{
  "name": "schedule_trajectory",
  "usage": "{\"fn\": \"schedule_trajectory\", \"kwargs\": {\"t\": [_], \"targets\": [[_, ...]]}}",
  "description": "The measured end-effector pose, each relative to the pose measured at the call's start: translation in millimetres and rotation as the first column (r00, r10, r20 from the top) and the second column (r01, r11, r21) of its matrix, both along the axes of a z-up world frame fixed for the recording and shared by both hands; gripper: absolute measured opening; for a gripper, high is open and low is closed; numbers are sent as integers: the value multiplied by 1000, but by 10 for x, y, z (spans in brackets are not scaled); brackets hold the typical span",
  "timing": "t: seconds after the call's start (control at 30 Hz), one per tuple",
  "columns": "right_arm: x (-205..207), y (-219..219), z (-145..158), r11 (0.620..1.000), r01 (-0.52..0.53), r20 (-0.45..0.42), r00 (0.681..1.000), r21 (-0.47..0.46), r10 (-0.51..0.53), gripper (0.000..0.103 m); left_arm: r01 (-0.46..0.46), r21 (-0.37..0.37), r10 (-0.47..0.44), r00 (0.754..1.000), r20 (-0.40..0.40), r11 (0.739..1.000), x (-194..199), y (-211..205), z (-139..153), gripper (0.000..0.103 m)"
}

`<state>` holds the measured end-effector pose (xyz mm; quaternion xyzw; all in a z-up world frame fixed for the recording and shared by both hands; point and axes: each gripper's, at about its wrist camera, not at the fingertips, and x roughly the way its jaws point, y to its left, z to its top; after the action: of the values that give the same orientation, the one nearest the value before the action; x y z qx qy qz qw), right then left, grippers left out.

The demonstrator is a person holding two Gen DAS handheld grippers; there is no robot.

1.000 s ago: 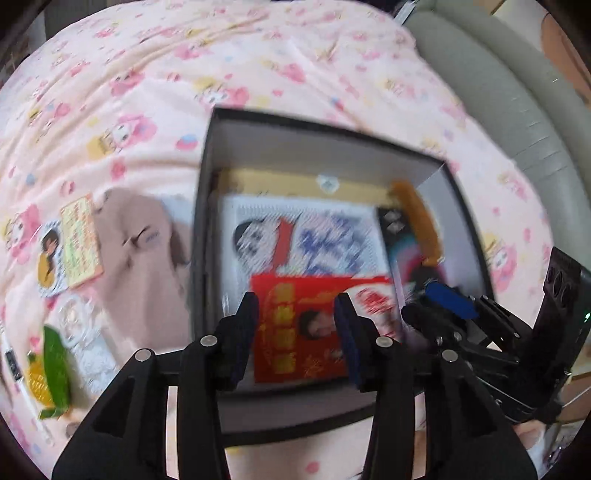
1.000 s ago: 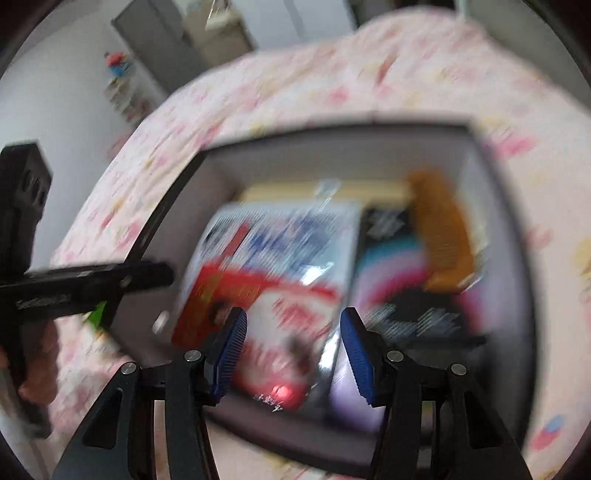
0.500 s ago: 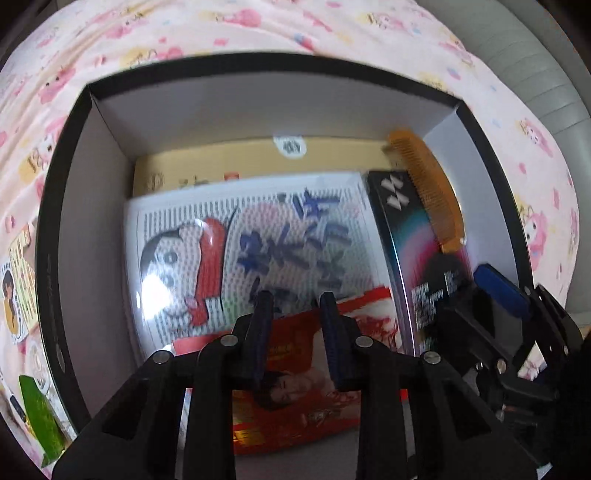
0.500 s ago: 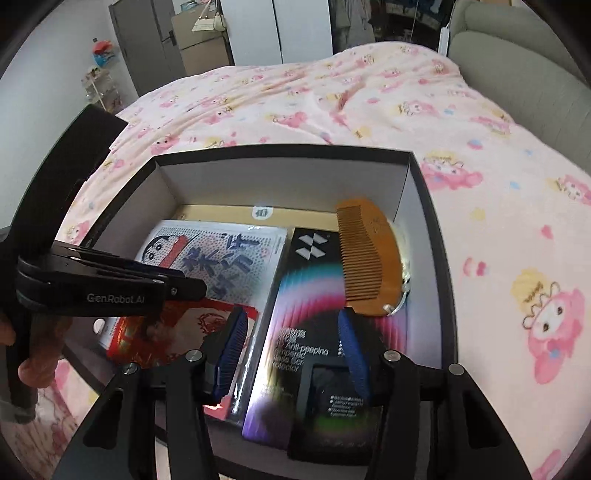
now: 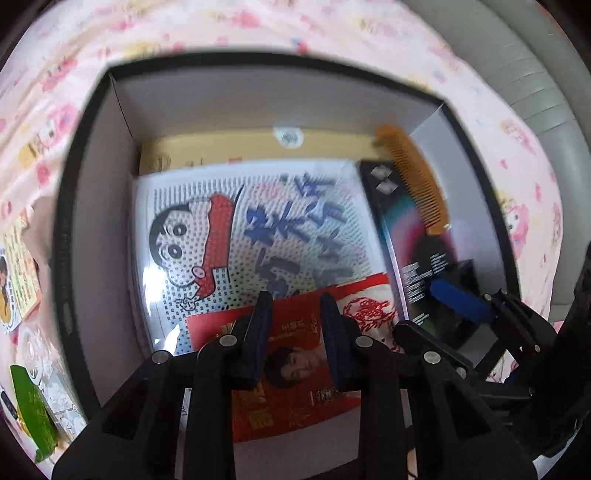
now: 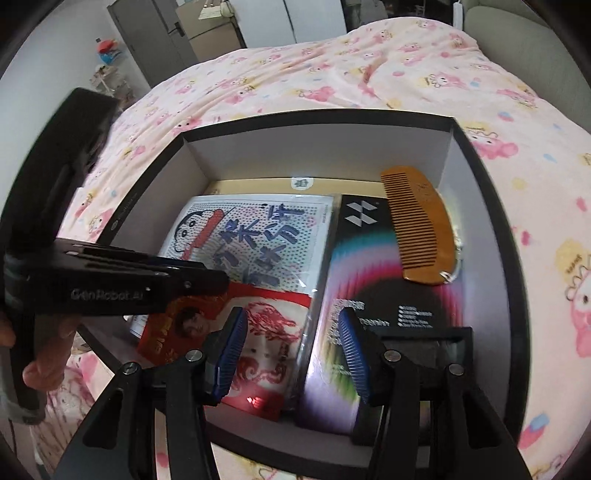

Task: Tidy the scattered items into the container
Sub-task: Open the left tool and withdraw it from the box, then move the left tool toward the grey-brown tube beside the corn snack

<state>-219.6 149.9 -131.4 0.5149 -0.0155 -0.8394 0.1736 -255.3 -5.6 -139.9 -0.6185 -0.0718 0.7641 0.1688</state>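
Observation:
A black box (image 5: 258, 59) (image 6: 314, 117) sits on a pink patterned bedspread. Flat inside it lie a cartoon packet (image 5: 258, 236) (image 6: 258, 236), a red packet (image 5: 291, 402) (image 6: 269, 369), a black rainbow-print box (image 5: 410, 236) (image 6: 369, 266) and a wooden comb (image 5: 417, 181) (image 6: 421, 232), over a tan box (image 5: 221, 151). My left gripper (image 5: 295, 299) (image 6: 218, 280) hangs low over the red packet. Its jaws are narrowed with a gap and grip nothing. My right gripper (image 6: 291, 317) stands open above the box's near side, over the seam between the red packet and the rainbow box.
Left of the box on the bedspread lie a yellow sticker card (image 5: 18, 280), a green packet (image 5: 31, 406) and a beige cloth (image 5: 40, 221). A grey padded surface (image 5: 535, 74) runs along the right. A person's hand (image 6: 48, 354) holds the left gripper. Cabinets (image 6: 207, 33) stand beyond the bed.
My left gripper has sunk toward the box's contents and its jaws have narrowed from wide to a small gap. The right gripper has hardly moved.

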Motion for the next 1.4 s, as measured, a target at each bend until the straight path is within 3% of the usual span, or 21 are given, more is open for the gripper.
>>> {"fn": "schedule_trajectory", "kwargs": {"t": [0.2, 0.4, 0.6, 0.87, 1.17, 1.4], "targets": [[162, 139, 250, 996, 77, -46, 996, -37, -79, 48, -3, 21, 8, 972, -233, 1000, 530, 43, 520, 29], [526, 175, 594, 993, 109, -123, 986, -38, -113, 49, -10, 23, 17, 944, -329, 1000, 934, 121, 889, 35], [1092, 277, 827, 987, 141, -175, 973, -73, -152, 49, 43, 30, -30, 937, -349, 999, 1425, 239, 1016, 38], [1559, 179, 973, 993, 90, -201, 974, -79, -104, 49, 26, 106, 12, 940, -342, 994, 1941, 89, 1136, 38], [1700, -293, 869, 996, -25, -174, 985, -87, 9, 48, -52, 78, 74, 944, -321, 996, 2246, -340, 1055, 38], [1750, -876, 743, 988, -140, -140, 982, -70, 130, 48, -172, 79, 188, 938, -292, 982, 2447, -928, 919, 38]]}}
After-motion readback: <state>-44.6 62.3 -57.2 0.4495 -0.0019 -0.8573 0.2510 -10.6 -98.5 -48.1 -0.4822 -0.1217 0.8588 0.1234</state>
